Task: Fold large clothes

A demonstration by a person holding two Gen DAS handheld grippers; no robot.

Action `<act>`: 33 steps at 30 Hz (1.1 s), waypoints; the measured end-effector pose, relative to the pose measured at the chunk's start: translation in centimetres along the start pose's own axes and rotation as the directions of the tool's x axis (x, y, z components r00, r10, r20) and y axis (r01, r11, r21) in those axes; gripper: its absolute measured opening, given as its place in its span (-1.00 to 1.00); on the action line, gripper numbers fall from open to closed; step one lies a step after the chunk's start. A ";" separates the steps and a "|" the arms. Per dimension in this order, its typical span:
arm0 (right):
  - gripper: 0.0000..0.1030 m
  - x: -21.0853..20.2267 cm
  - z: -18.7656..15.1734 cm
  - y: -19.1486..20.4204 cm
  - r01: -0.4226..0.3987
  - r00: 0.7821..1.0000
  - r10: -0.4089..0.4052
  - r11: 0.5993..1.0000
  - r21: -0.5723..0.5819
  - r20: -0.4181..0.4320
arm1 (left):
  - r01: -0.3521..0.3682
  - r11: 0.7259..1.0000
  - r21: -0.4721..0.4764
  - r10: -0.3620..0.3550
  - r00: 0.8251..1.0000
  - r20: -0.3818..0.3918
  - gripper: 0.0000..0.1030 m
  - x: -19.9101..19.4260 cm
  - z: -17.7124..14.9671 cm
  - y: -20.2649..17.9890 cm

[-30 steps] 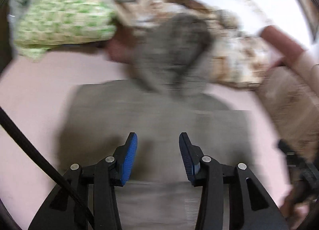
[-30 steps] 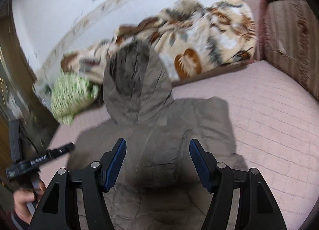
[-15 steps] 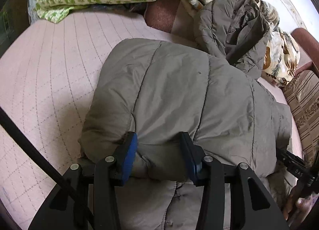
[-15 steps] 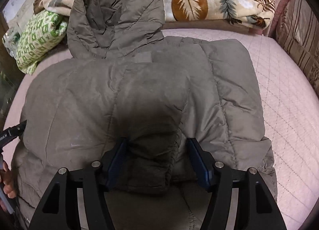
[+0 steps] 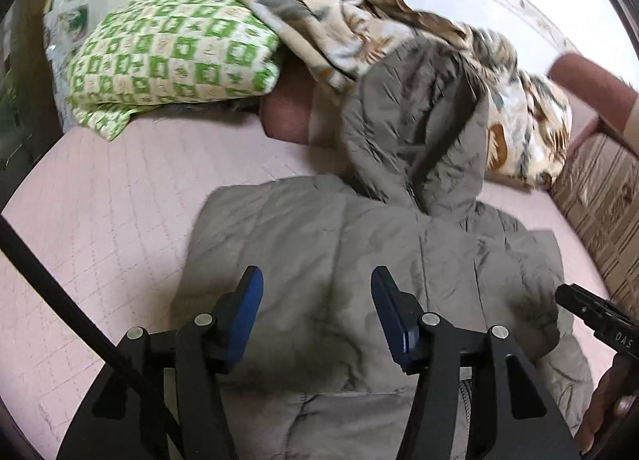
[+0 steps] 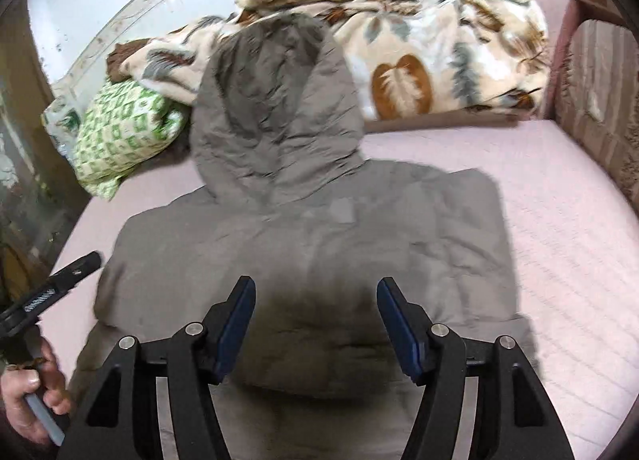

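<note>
Grey-brown padded jacket [image 6: 303, 260] lying flat on the pink quilted bed cover [image 6: 559, 260], back panel up, sides folded in so the body makes a rough rectangle. Hood [image 6: 275, 108] spread away from both cameras, its top resting against the leaf-print blanket [image 6: 419, 60] heaped along the far wall. Green-checked pillow [image 5: 167, 56] off to the left of the hood, partly tucked under that same blanket. Left gripper [image 5: 315, 312] hovering above the jacket's lower back, blue pads spread wide, nothing between them, fabric visible in the gap. Right gripper [image 6: 315, 320] in much the same pose over the middle of the jacket, fingers parted and free of cloth, a dark shadow on the fabric below them. Both tools angled down and forward toward the hood, held level side by side. From the right wrist view, the person's left hand [image 6: 28, 400] curled round its handle at the lower left edge. From the left wrist view, the right hand [image 5: 607, 400] just showing at the lower right edge, beside the jacket's hem. Striped brown upholstery [image 5: 599, 196] at the right of the bed.
</note>
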State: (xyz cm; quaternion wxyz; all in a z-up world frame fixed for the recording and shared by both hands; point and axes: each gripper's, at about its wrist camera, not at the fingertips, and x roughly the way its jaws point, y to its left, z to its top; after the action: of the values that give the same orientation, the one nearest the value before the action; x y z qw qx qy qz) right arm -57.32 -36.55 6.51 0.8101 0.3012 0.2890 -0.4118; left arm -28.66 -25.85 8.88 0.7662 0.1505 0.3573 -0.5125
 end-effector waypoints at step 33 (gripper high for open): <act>0.32 4.1 -2.7 2.4 0.077 0.987 -0.096 0.986 -0.147 -0.126 | -0.119 0.972 0.202 0.126 0.992 -0.021 0.16 2.6 -4.0 -4.6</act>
State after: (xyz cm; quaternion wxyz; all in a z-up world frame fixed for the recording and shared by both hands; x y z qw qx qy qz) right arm -53.85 -35.45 2.44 0.7898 0.2568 0.3833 -0.4041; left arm -33.79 -27.22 4.83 0.7710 0.2575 0.3068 -0.4951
